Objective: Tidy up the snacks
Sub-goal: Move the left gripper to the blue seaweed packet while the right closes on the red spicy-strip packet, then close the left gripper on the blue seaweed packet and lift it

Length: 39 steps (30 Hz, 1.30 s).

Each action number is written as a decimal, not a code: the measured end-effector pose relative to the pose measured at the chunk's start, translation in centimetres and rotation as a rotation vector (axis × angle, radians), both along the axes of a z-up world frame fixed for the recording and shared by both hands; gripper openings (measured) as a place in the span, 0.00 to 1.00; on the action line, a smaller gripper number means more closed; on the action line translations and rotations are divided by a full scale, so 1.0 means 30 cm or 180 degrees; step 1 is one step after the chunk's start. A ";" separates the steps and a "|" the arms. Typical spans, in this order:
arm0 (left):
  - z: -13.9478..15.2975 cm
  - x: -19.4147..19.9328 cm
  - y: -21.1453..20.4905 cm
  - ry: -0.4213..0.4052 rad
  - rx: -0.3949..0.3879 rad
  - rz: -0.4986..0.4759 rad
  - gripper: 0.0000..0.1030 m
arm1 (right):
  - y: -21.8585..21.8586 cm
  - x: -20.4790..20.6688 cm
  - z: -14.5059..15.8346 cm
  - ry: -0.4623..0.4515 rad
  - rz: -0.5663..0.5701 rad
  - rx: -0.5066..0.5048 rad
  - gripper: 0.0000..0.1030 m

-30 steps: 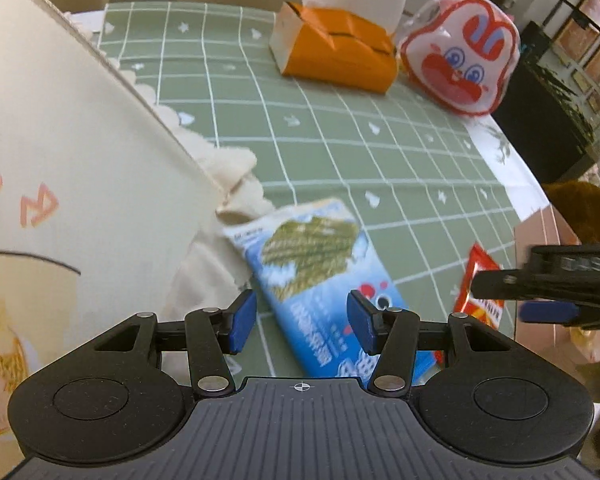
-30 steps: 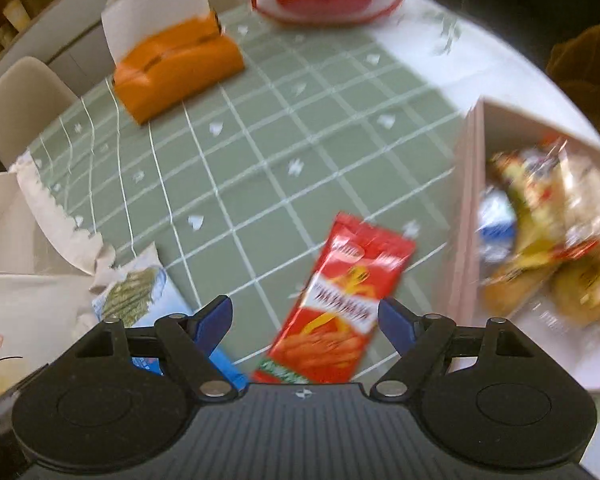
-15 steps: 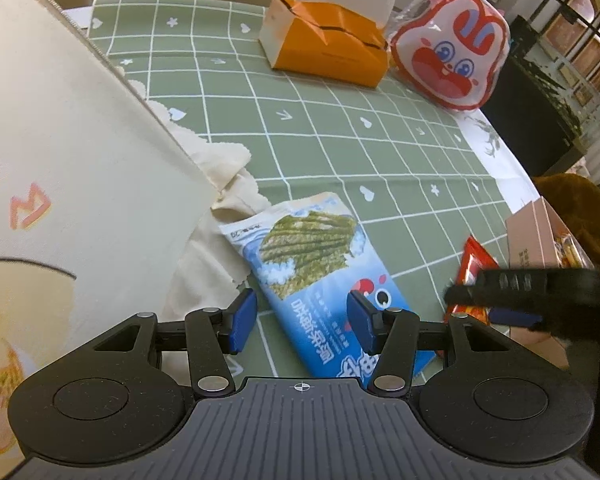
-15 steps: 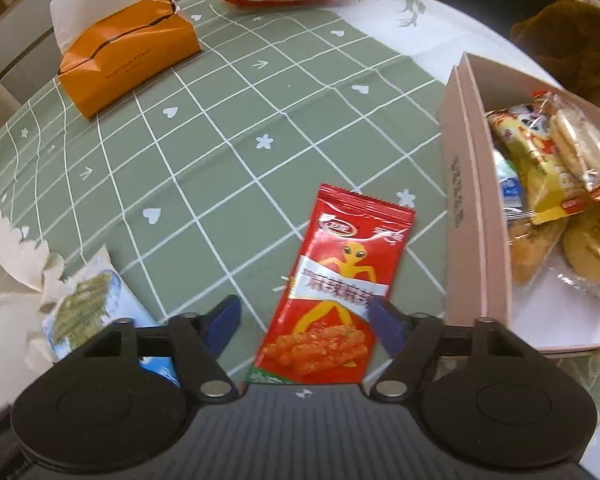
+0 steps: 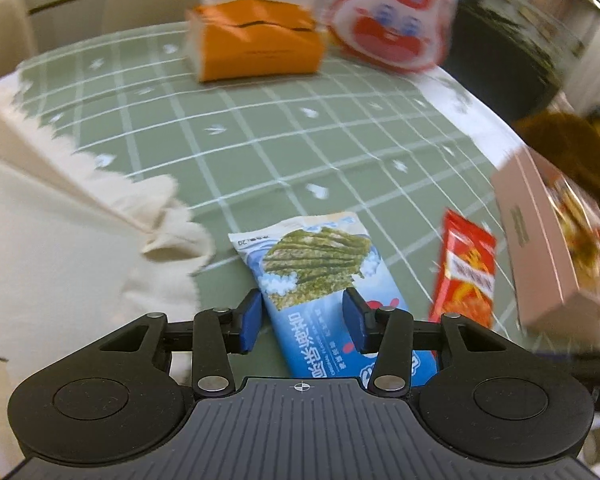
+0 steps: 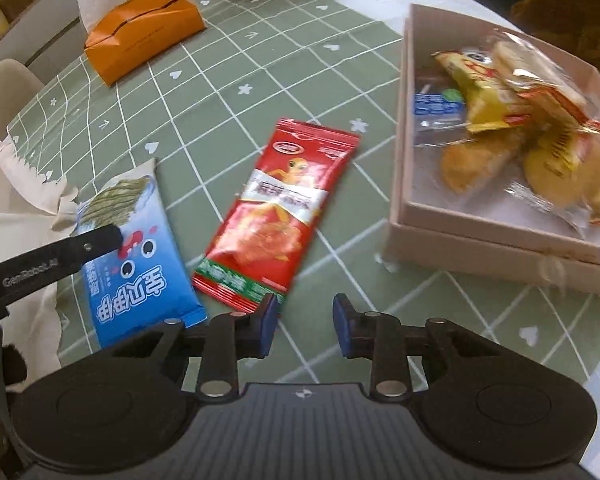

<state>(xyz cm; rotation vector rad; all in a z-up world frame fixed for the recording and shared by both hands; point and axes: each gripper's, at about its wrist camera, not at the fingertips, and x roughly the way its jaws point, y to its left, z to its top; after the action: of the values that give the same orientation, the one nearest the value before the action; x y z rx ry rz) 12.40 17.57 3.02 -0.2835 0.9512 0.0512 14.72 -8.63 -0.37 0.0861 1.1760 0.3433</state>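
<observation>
So there's a blue seaweed snack packet [image 6: 136, 252] lying flat on the green checked desk [image 6: 236, 64], a red snack packet [image 6: 278, 210] flat just beside it, not touching, and an open pink box [image 6: 480, 240] holding several wrapped snacks [image 6: 512, 128].

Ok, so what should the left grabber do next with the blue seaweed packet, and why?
Probably finish closing on the blue seaweed packet, then lift it. The left gripper straddles the packet and its jaws have just been closing around it, but the pads don't seem to press it yet. The pink box holding other snacks sits to the right, past the red packet.
</observation>
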 end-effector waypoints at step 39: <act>0.001 -0.188 -0.078 0.0019 -0.0039 -0.0635 0.38 | 0.018 -0.155 0.001 0.0021 -0.0028 -0.0219 0.49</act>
<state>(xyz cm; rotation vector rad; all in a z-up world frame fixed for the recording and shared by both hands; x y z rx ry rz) 6.77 15.21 3.04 -0.1986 0.9820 -0.1367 10.05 -8.09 -0.34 0.0324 1.1924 0.2946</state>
